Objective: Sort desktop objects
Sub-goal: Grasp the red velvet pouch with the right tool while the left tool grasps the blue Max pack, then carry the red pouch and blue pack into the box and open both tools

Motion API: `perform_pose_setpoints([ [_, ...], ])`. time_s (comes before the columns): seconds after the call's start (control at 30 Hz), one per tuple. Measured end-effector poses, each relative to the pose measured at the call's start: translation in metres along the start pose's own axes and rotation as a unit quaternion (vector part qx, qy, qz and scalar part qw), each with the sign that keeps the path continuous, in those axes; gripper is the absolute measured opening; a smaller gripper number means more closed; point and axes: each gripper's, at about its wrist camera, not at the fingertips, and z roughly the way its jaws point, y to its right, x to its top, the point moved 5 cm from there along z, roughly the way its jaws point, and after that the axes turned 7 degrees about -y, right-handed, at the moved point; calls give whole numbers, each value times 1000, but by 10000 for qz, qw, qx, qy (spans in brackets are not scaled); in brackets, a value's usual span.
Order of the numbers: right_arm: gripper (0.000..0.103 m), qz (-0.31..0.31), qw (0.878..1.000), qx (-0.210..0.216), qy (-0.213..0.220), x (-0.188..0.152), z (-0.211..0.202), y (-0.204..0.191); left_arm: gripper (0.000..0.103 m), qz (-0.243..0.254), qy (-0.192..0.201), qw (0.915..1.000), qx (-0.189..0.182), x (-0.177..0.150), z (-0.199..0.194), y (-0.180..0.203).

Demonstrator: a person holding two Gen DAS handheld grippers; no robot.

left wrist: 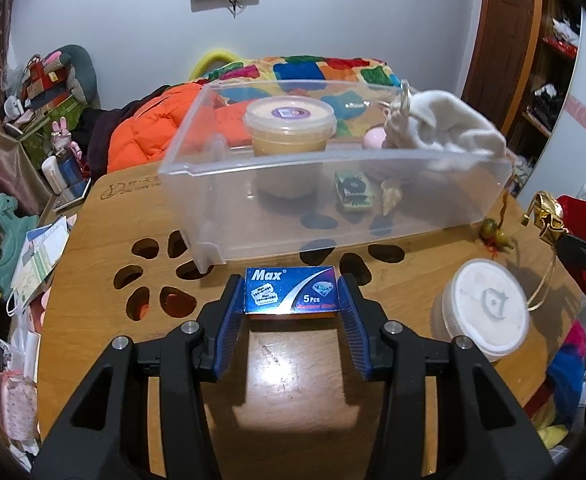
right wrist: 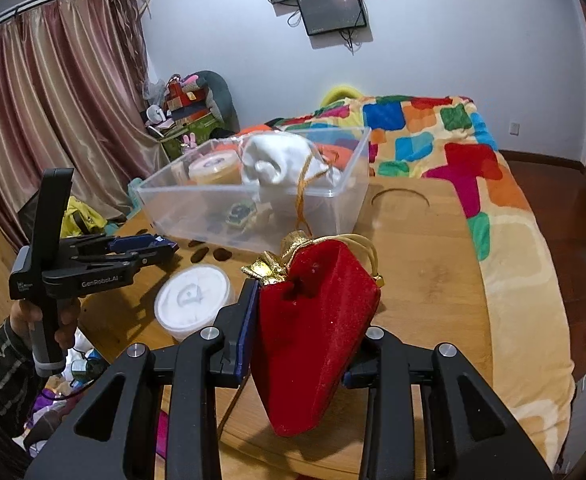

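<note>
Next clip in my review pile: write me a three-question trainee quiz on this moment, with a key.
1. True or false: the left hand-held gripper is shut on the blue razor-blade box.
2. Multiple choice: what does the right hand-held gripper hold? A) a white sock B) the red velvet pouch C) a round tub
3. Fill in: the white-lidded tub on the wooden table stands ______ the clear plastic bin.

Key
1. True; the box sits between both pads.
2. B.
3. Outside. The tan tub and the white cloth bag are the ones in the bin.
</note>
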Motion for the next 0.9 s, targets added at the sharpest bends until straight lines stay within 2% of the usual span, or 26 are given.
perform_pose_setpoints([
  [0.57,29,-633,9970,-226,373,46,-24,-34,47,-25,498,9987,-59,19,-39,-12],
  [0.9,29,-889,9951,-284,342,66,-14,-44,47,67,735,9971,-176,47,-53,-10],
])
